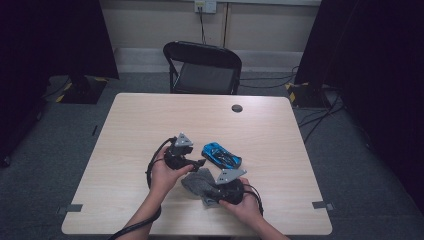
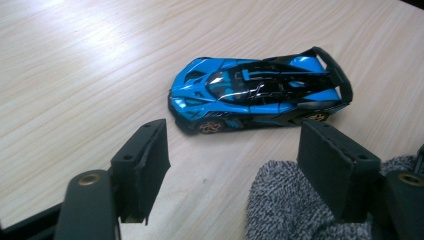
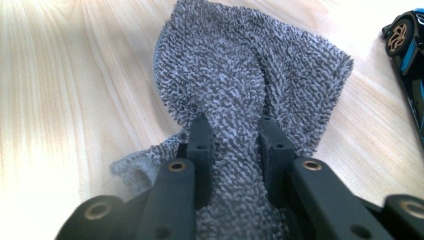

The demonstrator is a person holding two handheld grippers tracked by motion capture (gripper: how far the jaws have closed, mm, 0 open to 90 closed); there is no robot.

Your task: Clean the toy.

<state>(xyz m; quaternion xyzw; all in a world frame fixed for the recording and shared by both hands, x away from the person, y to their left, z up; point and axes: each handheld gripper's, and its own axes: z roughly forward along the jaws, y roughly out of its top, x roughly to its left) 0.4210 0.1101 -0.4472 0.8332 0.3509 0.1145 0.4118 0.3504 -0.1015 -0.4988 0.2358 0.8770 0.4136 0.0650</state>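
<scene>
My right hand-held gripper (image 3: 234,137) pinches a bunched fold of the soft, limp grey cloth (image 3: 250,75); my left hand-held gripper (image 2: 235,150) gapes empty before the rigid blue toy car (image 2: 257,92)

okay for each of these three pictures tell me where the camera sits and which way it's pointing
High view: above the person's side, looking forward and down on the table; forearms, both grippers.
Left gripper view: on the left gripper, jaws open, facing the blue toy car.
Right gripper view: on the right gripper, jaws pinching the grey cloth.
Shared: car and cloth.
</scene>
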